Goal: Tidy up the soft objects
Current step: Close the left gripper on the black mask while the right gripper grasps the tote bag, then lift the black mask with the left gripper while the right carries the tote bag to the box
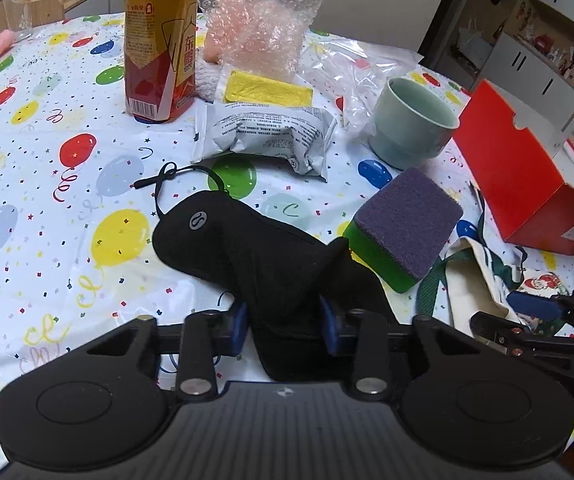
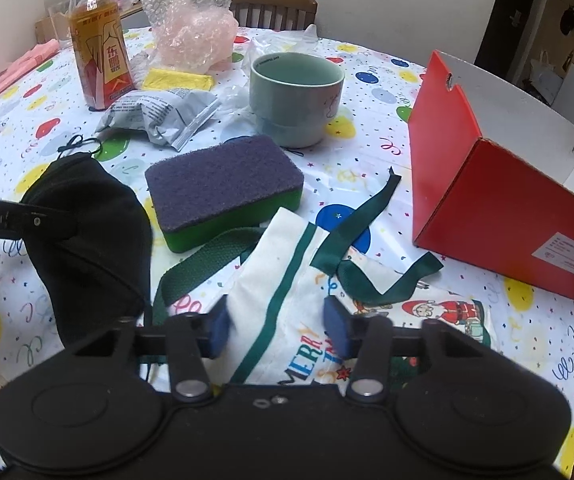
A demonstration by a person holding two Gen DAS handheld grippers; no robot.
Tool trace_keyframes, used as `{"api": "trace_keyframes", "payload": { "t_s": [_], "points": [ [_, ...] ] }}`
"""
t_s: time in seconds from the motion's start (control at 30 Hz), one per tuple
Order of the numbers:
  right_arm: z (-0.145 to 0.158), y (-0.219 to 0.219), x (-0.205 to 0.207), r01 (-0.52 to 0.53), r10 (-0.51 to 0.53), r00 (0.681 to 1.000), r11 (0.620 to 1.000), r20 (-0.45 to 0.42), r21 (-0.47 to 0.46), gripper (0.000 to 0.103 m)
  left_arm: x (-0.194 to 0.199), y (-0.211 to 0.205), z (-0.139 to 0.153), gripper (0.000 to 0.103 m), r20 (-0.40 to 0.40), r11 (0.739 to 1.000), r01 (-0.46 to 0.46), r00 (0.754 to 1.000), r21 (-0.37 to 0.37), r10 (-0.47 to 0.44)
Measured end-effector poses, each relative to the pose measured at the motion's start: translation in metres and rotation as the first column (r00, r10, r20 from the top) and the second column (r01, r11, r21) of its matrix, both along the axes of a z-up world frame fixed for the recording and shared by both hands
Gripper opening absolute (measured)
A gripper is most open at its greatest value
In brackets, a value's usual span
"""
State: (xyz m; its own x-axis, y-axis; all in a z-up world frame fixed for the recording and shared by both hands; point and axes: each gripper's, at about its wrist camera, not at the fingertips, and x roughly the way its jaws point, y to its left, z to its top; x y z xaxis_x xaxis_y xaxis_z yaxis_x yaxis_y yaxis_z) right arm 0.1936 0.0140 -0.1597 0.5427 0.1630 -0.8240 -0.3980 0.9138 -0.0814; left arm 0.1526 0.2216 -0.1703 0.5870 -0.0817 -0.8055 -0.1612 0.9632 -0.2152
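1. Our left gripper (image 1: 283, 320) has its jaws clamped on the near end of the black fabric pouch (image 1: 247, 248), which lies on the balloon-print worktop (image 1: 47, 184).
2. Our right gripper (image 2: 277, 326) has its jaws pressed on a fold of the cream Christmas tote bag (image 2: 287, 292), beside the pouch.
3. The purple-and-green sponge (image 2: 223, 188) sits between pouch and bag, touching the bag's green strap (image 2: 203, 258).
4. The red box (image 2: 499, 184) stands near the bag; the celadon cup (image 2: 295, 96) stands behind the sponge.
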Motion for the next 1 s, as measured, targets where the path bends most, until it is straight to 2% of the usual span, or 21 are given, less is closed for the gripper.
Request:
{"api": "trace_keyframes", "payload": {
  "t_s": [0.17,0.37,0.67,1.0],
  "points": [
    [0.008,-0.006,-0.003,0.039,-0.039,0.999,0.999,-0.004,0.030,0.026,-0.005,0.001,0.008,0.024,0.031,1.000,0.022,0.999,-0.015,-0.021],
    [0.031,-0.019,-0.010,0.088,-0.090,0.996,0.993,0.025,0.082,0.014,-0.010,0.008,0.021,0.020,0.066,0.999,0.037,0.997,-0.033,-0.035],
    [0.081,-0.045,-0.023,0.150,-0.171,0.978,0.975,0.117,0.164,0.006,-0.016,0.014,0.053,0.019,0.147,0.993,0.105,0.984,-0.047,-0.098],
    [0.136,-0.065,-0.035,0.182,-0.239,0.943,0.953,0.232,0.243,0.004,-0.016,0.010,0.102,0.019,0.242,0.978,0.201,0.954,-0.064,-0.180]
  ]
}}
